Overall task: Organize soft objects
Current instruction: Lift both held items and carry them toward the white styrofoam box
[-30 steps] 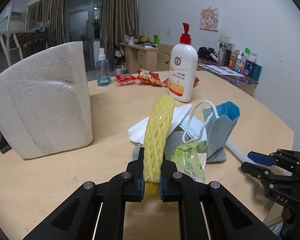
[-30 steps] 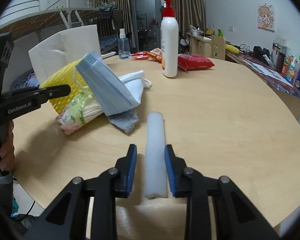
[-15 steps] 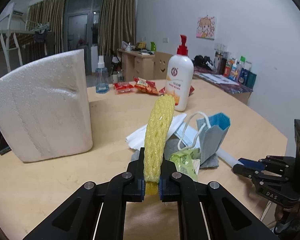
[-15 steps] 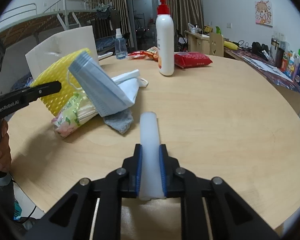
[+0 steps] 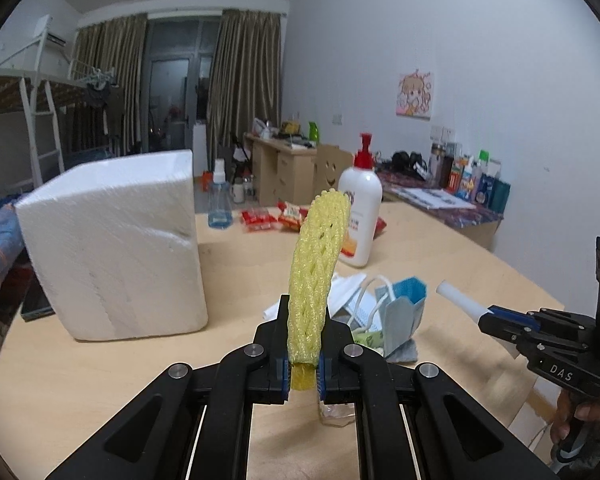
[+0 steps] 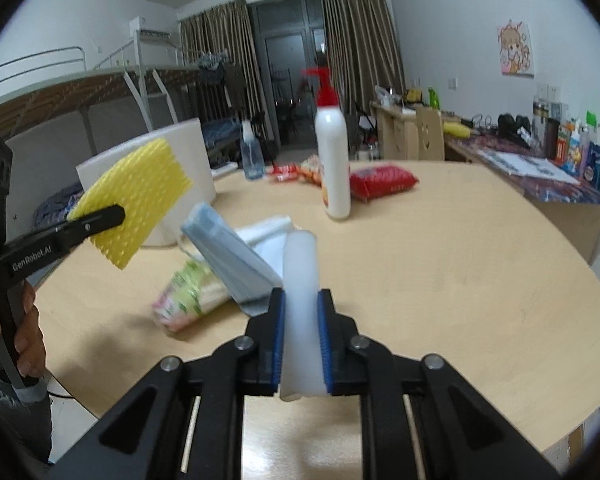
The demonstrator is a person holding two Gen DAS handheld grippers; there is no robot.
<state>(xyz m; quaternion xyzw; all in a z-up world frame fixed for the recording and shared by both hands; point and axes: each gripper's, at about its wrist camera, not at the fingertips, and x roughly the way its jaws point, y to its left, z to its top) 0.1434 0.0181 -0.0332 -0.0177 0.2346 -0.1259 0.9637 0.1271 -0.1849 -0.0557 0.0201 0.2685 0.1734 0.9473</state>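
Observation:
My left gripper [image 5: 303,356] is shut on a yellow foam net sleeve [image 5: 318,264] and holds it up above the table; the sleeve also shows in the right wrist view [image 6: 140,196]. My right gripper [image 6: 301,340] is shut on a white foam tube [image 6: 299,280], lifted off the table; the tube also shows in the left wrist view [image 5: 460,300]. On the table lies a pile: a blue face mask [image 6: 228,256], white masks [image 6: 264,236], a grey cloth [image 5: 402,354] and a green tissue pack [image 6: 188,292].
A big white foam block [image 5: 116,248] stands at the left of the round wooden table [image 6: 440,280]. A white pump bottle [image 6: 334,160], a small spray bottle [image 6: 252,156] and red snack packs [image 6: 380,180] stand further back. A bunk bed and desks surround the table.
My right gripper closed on the white foam tube and lifted it off the table. My left gripper rose higher with the yellow sleeve.

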